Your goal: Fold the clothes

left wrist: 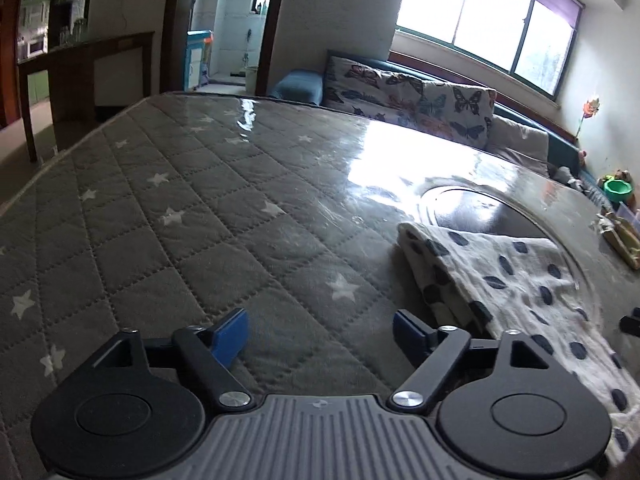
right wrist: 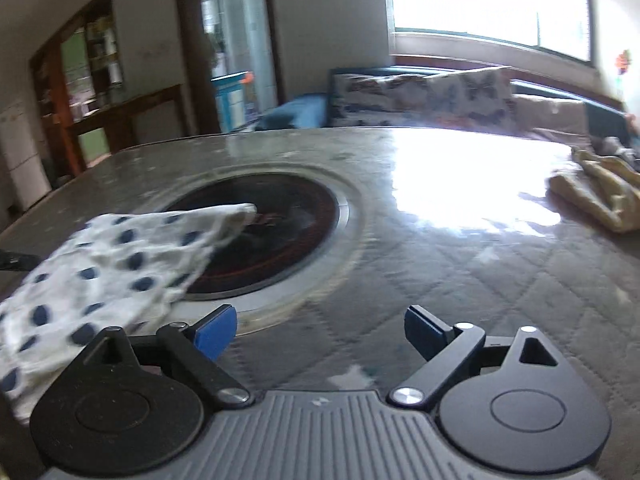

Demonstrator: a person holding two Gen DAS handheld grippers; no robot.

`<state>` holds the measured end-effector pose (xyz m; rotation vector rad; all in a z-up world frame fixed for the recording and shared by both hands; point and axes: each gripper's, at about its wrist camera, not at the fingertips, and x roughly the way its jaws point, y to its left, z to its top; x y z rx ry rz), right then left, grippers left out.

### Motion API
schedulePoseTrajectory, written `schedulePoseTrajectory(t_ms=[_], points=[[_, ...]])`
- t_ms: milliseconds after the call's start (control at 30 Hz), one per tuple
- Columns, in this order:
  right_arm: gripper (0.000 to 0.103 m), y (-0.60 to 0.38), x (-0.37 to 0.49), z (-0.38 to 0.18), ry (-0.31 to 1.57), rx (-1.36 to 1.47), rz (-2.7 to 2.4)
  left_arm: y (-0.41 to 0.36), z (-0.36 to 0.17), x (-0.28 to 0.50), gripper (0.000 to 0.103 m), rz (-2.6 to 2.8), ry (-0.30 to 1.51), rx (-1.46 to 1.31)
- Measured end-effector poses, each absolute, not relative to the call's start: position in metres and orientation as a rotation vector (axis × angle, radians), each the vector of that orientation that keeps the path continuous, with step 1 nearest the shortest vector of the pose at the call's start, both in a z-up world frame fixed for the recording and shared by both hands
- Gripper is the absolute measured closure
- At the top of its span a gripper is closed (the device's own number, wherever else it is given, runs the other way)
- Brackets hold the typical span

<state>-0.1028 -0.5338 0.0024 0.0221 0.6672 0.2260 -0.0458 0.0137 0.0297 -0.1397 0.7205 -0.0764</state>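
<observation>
Left gripper (left wrist: 320,334): blue-padded jaws spread wide, nothing between them, over grey star-quilted table cover (left wrist: 168,216) under glossy clear sheet. White cloth with dark blue dots (left wrist: 516,280): lay flat just right of left gripper, far corner overlapping dark round inset (left wrist: 480,212) in tabletop. Right gripper (right wrist: 320,330): jaws likewise parted, empty, dotted cloth at its left, touching neither finger. Yellow garment (right wrist: 600,196): crumpled at far right table edge, well apart. Butterfly-print cushions (left wrist: 420,100): on bench beyond table, below window.
</observation>
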Motion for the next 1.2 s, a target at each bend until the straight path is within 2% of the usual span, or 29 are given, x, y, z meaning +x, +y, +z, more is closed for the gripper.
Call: schedulePoseTrajectory(t_ms=[100,267,1200], points=[[0.003,-0.539,-0.097,-0.001,0.658,0.001,0.174,0.016,0.027,-0.04,0.008,-0.028,0.712,-0.119],[0.0,-0.545,-0.088,-0.008,0.669,0.014,0.123,0.019,0.02,-0.032,0.0,0.026,0.699,-0.088],[0.0,-0.548,-0.074,-0.014,0.72,0.014,0.052,0.012,0.007,-0.017,0.0,0.069,0.687,-0.023]])
